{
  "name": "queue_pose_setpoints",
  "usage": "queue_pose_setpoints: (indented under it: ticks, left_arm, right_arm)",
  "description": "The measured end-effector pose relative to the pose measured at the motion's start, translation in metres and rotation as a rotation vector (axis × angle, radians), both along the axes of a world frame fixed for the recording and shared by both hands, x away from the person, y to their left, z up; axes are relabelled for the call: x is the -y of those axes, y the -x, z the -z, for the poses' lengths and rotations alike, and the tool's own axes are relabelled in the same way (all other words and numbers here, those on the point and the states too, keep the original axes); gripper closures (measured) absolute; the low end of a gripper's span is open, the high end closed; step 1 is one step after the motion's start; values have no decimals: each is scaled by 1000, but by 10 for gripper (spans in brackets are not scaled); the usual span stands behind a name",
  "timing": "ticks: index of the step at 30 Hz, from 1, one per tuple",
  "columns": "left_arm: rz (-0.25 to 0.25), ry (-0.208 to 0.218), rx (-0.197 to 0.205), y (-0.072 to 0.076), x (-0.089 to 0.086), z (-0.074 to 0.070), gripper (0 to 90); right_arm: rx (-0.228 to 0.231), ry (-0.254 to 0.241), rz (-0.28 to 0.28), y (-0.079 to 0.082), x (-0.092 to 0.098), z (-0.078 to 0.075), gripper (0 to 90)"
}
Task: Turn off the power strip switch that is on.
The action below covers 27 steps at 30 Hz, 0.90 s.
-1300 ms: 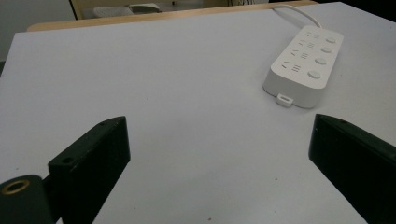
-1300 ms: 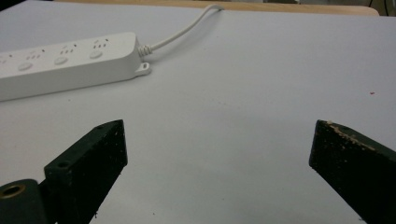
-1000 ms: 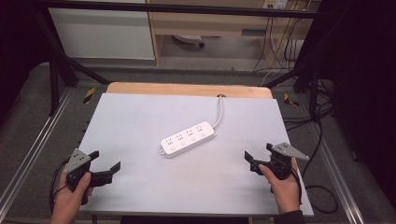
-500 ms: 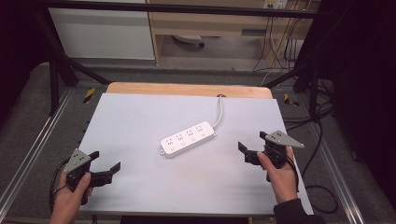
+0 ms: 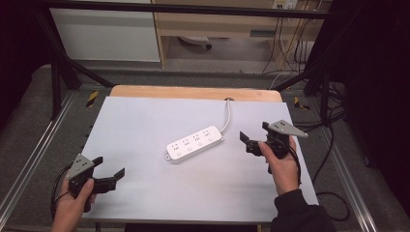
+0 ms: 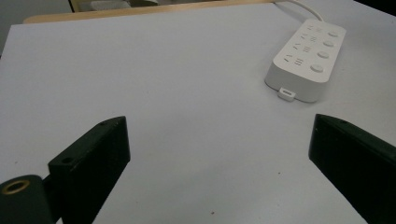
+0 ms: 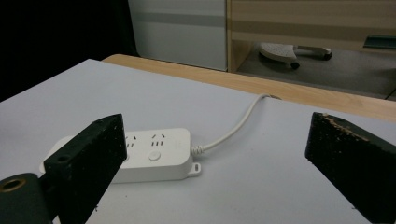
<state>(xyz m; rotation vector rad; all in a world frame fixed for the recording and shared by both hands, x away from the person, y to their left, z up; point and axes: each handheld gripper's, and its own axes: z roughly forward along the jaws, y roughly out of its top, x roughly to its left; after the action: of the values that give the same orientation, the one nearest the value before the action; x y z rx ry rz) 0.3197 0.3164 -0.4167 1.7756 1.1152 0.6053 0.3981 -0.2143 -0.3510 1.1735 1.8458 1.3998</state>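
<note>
Black 2-jaw left gripper [image 5: 107,171] w/ grey 3-cornered plate on top: held in person's left hand [image 5: 72,205], jaws spread wide, nothing btwn them. Black 2-jaw right gripper [image 5: 254,137] w/ same plate: gripped by right hand [image 5: 283,166], dark sleeve [image 5: 300,215] behind it, jaws wide apart, empty.

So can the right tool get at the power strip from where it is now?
Probably yes. The right tool is open and sits just beside the power strip's cord end, with bare white tabletop between them and nothing in the way.
</note>
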Motion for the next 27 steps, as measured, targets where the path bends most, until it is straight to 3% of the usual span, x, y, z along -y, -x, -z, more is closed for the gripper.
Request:
queue_pose_setpoints:
  ticks: [10, 20, 27]
  left_arm:
    - [-2, 3, 1, 0, -1, 0, 53]
    - [2, -3, -7, 0, 0, 1, 53]
    - [2, -1, -8, 0, 0, 1, 53]
  right_arm:
    - [21, -10, -29, -17, -15, -12, 45]
    - [50, -23, -32, -25, -23, -15, 43]
    - [69, -16, -37, -31, -31, -15, 90]
